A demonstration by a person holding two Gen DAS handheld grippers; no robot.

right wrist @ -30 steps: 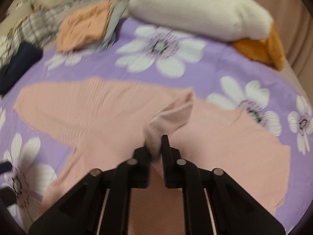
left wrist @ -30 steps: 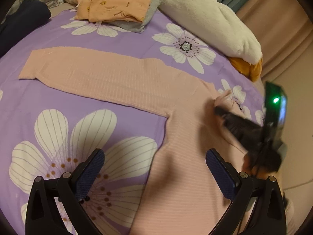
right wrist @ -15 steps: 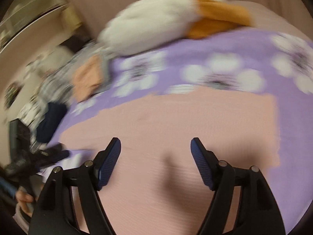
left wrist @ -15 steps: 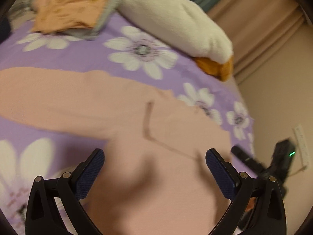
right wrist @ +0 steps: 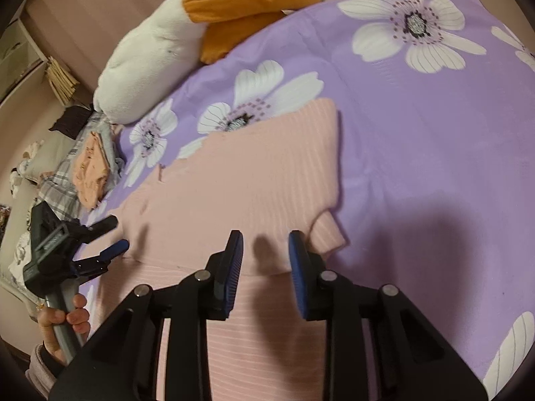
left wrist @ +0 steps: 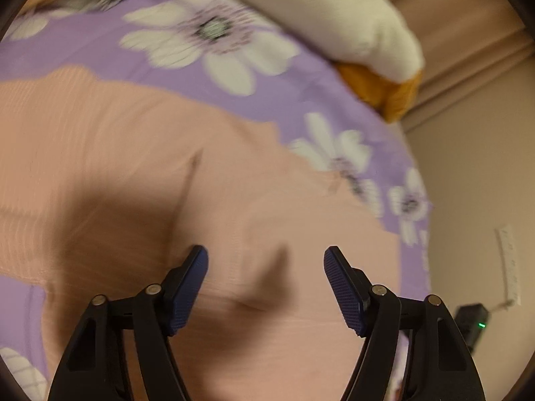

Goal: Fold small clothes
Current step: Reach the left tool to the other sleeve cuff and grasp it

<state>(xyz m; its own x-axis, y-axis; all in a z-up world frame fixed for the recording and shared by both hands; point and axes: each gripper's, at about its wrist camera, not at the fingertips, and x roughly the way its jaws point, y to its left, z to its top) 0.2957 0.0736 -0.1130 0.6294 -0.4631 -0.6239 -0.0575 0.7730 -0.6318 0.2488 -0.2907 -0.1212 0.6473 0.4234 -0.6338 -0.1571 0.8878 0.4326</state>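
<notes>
- Pink ribbed top [right wrist: 254, 180] lies flat on the floral bedsheet [right wrist: 434, 167], one sleeve folded in.
- Both tongs, left [left wrist: 265, 287] and right [right wrist: 265, 267], closing, nothing pinched yet.
- Next: you pinch the near fold edge on both sides.

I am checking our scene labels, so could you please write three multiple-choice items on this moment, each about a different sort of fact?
1. Where does the white plush lie?
A. at the bed's far edge, against an orange cushion
B. on the pink top
C. on the floor

2. What colour is the bedsheet?
A. green with stripes
B. purple with white flowers
C. plain grey

3. What is between the right gripper's jaws?
A. a sock
B. the plush
C. nothing gripped; the pink top lies below

Answers: 1 A, the plush touches the cushion beyond the top. 2 B, flowers show all over the purple sheet. 3 C, the closing jaws have a clear gap above the fabric.
</notes>
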